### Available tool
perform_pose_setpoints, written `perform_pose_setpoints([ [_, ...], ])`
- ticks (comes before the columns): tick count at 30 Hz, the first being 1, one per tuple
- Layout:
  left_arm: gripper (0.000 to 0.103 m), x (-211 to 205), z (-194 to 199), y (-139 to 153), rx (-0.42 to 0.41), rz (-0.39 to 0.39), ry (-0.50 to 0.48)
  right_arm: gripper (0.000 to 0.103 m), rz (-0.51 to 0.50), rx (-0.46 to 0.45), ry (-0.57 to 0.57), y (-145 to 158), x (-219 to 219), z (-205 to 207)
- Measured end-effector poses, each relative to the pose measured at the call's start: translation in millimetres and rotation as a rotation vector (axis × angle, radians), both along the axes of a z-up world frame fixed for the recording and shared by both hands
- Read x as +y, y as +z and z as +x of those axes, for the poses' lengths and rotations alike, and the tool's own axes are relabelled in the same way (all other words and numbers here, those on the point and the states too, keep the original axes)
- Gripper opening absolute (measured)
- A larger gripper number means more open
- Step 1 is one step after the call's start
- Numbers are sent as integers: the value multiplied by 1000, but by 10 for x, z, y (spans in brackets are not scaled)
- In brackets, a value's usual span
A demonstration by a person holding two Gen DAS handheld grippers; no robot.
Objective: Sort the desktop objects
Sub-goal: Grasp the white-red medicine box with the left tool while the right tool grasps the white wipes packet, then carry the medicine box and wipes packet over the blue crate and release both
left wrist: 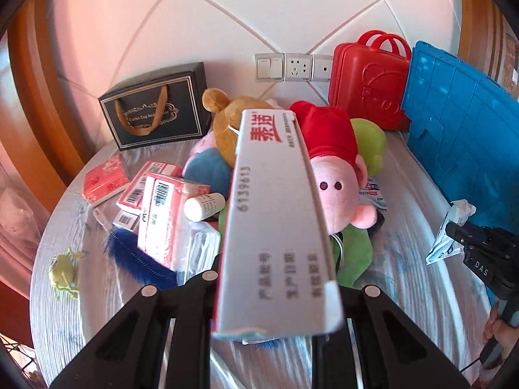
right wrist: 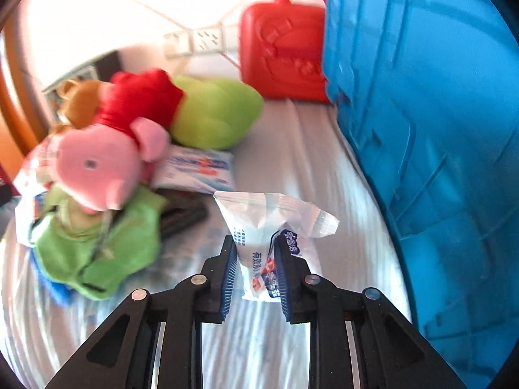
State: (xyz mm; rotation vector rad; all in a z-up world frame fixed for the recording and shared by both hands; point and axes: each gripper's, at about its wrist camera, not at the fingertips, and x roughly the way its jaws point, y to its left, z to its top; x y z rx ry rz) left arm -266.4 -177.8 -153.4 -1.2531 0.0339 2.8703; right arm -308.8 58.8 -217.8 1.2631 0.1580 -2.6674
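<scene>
In the left wrist view my left gripper [left wrist: 275, 291] is shut on a long white carton [left wrist: 275, 220] with red characters and a printed number. The carton hangs above the cluttered table and hides the fingertips. In the right wrist view my right gripper [right wrist: 256, 256] is shut on a small white wipes packet [right wrist: 262, 227], its blue-ribbed pads [right wrist: 228, 275] pressing both sides above the table. The same right gripper [left wrist: 454, 230] shows at the right edge of the left view, with the packet [left wrist: 449, 236] in it and a hand below.
A blue plastic crate [left wrist: 460, 136] stands at the right, with a red carry case [left wrist: 366, 81] behind it. A pink plush pig [left wrist: 337, 175], other soft toys, red tissue packs [left wrist: 162, 207], a white bottle [left wrist: 204, 206] and a black gift box [left wrist: 155, 110] crowd the round table [left wrist: 405, 275].
</scene>
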Motion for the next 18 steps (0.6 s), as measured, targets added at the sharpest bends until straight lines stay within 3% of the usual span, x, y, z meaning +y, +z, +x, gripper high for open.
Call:
perform_pose_setpoints([
  [8, 18, 114, 401, 281, 55, 6, -6, 19, -39, 116, 96, 469, -250, 465],
  [18, 18, 525, 689, 648, 131, 11, -68, 19, -64, 276, 119, 1159, -85, 986],
])
